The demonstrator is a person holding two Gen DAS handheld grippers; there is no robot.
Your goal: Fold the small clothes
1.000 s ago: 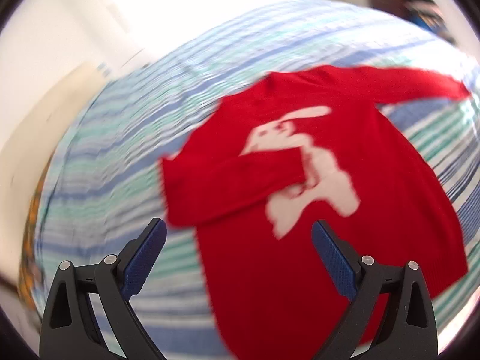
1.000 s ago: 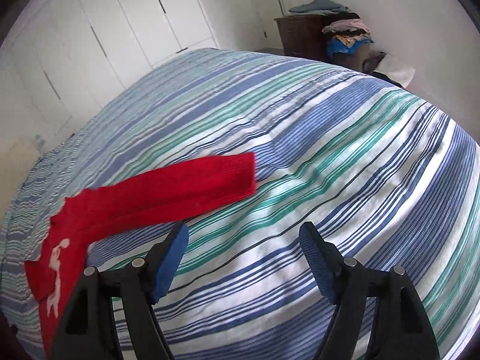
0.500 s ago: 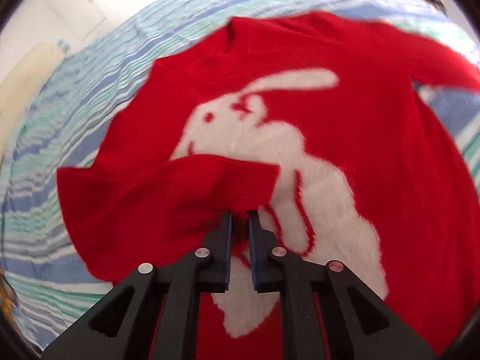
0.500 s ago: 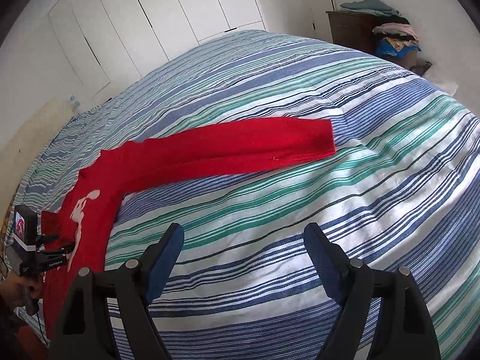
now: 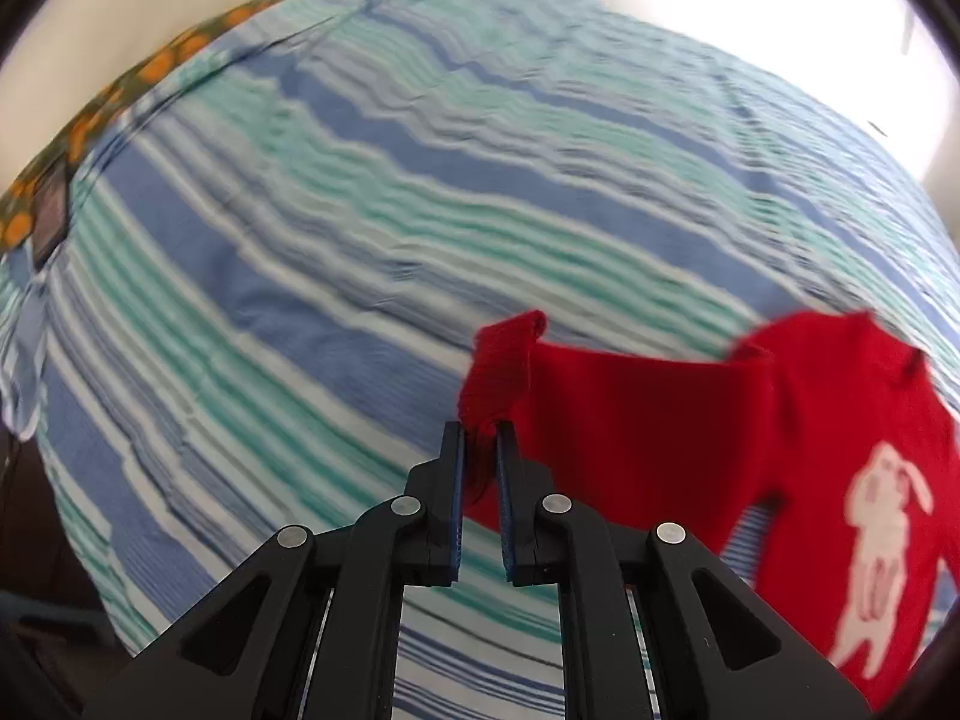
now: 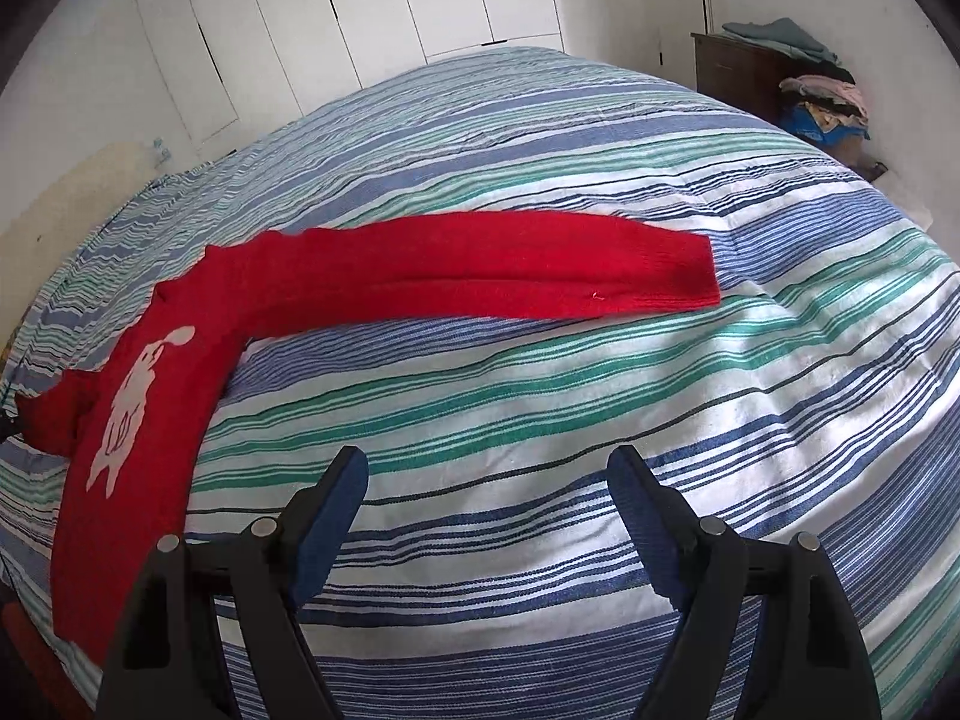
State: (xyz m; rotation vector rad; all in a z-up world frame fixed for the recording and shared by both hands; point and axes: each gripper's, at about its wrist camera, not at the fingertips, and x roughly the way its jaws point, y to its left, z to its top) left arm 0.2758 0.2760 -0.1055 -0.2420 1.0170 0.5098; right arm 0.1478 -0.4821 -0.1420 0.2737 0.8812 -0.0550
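Note:
A red sweater [image 6: 144,420] with a white rabbit on its front lies on the striped bed. My left gripper [image 5: 480,450] is shut on the cuff [image 5: 501,366] of one sleeve, which is stretched out sideways away from the body [image 5: 840,468]. The other sleeve [image 6: 480,270] lies flat across the bed, its cuff [image 6: 684,276] pointing right. My right gripper [image 6: 489,480] hovers open above the cover, nearer than that sleeve, with nothing between its fingers.
The blue, green and white striped bedcover [image 6: 600,408] fills both views. A dark dresser [image 6: 738,78] with piled clothes stands at the far right. White wardrobe doors [image 6: 360,18] line the back wall. An orange-patterned cloth [image 5: 120,84] edges the bed at the left.
My left gripper closed on the folded-in sleeve's cuff over the rabbit, then swept sideways, pulling that sleeve out off the body. My right gripper drifted a little, bringing the flat sleeve more into view.

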